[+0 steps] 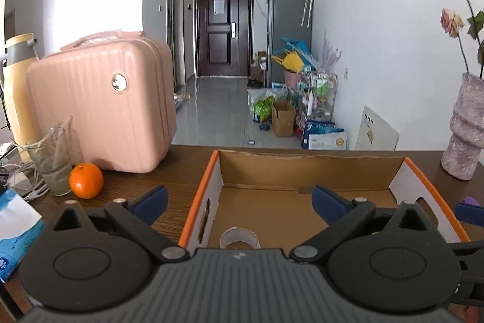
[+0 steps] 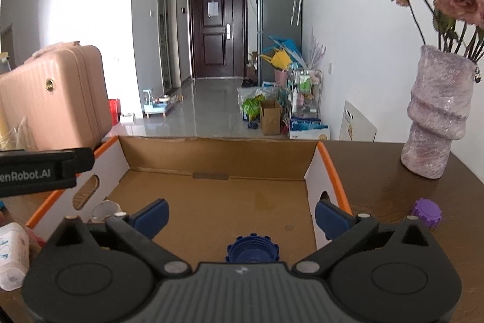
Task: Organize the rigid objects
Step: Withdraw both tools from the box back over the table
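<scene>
Right wrist: dark wooden table (image 2: 378, 171), tiled hallway floor (image 2: 211, 108) beyond.

we note an open cardboard box (image 2: 211, 165) with orange rims on the table. inside lie a blue cap (image 2: 252, 248) at the near edge and a clear tape roll (image 1: 239, 238). a purple cap (image 2: 426, 212) sits outside, right.

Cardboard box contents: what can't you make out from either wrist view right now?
- Clear tape roll: left wrist view, near half hidden by the gripper body.
- Dark blue ridged cap: right wrist view, near edge hidden likewise.
- Purple ridged cap outside the orange-edged cardboard box: underside unseen.
</scene>
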`<state>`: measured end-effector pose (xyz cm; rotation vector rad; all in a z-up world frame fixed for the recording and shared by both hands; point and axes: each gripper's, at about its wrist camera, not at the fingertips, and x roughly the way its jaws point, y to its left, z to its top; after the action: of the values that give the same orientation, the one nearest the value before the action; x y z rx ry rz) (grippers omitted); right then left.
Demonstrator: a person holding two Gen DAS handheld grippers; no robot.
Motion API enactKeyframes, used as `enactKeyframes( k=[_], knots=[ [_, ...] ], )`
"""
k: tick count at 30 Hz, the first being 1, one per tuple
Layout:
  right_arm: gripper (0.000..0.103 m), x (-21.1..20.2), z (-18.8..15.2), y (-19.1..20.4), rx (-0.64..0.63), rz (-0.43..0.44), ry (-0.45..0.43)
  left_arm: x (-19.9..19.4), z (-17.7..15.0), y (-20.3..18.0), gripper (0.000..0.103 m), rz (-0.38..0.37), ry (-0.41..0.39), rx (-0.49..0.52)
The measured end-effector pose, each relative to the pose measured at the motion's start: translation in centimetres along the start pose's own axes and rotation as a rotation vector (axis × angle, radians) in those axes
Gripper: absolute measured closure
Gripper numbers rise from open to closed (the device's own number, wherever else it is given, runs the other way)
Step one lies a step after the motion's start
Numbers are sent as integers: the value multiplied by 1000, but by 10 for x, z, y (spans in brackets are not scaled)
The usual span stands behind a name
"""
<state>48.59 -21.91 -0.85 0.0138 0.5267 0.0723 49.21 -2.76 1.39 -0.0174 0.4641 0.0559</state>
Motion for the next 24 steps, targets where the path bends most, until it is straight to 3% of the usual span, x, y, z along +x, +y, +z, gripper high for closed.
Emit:
enactKeyframes(
  k=[12,24],
  knots=[
    [0,-53,-18,-2,-17,3,-76,-47,-19,29,0,12,-34,-32],
    [0,-97,-51,5,-13,-1,-88,-96,-52,45,0,13,-37,-46]
  ],
)
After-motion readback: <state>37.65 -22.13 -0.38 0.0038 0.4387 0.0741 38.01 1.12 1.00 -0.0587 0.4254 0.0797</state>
